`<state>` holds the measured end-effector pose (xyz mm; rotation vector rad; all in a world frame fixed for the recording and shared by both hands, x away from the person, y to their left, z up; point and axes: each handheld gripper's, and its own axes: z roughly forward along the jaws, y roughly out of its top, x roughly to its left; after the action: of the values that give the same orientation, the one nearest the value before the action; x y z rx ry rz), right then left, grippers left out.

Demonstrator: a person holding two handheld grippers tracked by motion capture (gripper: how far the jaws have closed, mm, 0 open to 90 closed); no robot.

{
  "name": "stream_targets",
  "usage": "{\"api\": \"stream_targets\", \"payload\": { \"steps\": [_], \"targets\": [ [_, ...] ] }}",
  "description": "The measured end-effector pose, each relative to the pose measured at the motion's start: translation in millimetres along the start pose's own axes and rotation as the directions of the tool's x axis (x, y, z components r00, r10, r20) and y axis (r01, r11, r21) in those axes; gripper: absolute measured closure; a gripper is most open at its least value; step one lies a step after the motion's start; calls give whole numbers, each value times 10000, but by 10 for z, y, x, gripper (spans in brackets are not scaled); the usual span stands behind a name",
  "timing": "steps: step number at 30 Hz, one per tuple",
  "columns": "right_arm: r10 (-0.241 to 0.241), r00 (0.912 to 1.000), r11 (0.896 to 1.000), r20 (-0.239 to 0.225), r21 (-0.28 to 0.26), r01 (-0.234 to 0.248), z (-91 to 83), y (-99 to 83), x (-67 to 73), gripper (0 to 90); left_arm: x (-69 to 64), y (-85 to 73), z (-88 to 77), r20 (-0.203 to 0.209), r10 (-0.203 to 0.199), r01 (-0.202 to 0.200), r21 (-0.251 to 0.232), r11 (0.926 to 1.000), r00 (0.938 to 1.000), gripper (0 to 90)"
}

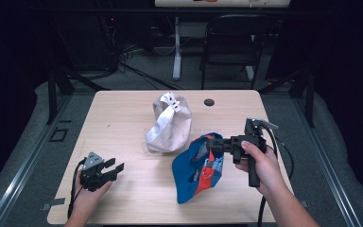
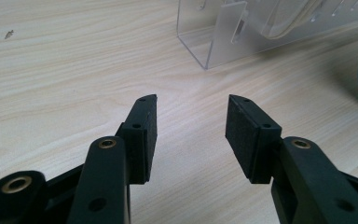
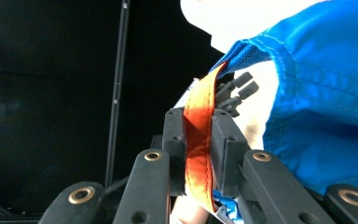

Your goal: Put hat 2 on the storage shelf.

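A blue cap [image 1: 194,171] with an orange-red strap hangs off the table at the right, lifted by my right gripper [image 1: 213,143]. In the right gripper view the jaws are shut on the orange strap [image 3: 198,140], with blue cloth [image 3: 321,102] draped to the right. A beige-white cap [image 1: 169,123] sits on a clear stand at the table's middle. My left gripper [image 1: 114,167] rests low at the front left, open with nothing between its pads [image 2: 192,135], bare wood under it.
A clear acrylic stand [image 2: 223,44] rises ahead of the left gripper. A small dark round spot [image 1: 209,102] lies near the far edge of the wooden table [image 1: 123,118]. A black chair [image 1: 231,42] and cables stand beyond the table.
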<state>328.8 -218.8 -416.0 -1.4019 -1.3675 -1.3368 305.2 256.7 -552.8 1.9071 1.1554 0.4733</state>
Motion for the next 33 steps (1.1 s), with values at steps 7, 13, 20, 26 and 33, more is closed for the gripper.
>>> {"api": "stream_targets", "payload": {
  "steps": [7,13,20,26,33],
  "targets": [
    [-257,9997,9984,-55,-503,254,-180,67,198,777,0,-1,-7,-17,-18,18,-38,10000,10000,539],
    [-325,9994,9922,107,-1201,336,-377,165,344,777,-5,0,1,-1,-27,27,-31,10000,10000,538],
    [-317,9990,9863,314,-1610,363,-422,339,513,776,-3,1,-1,-1,-21,21,-6,10000,10000,538],
    [-388,9976,9784,572,-2009,495,-412,512,631,776,10,-2,-8,18,-59,59,8,10000,10000,537],
    [-413,9965,9726,721,-2253,566,-381,722,708,776,7,-5,2,20,-55,55,-31,10000,10000,538]
  ]
}}
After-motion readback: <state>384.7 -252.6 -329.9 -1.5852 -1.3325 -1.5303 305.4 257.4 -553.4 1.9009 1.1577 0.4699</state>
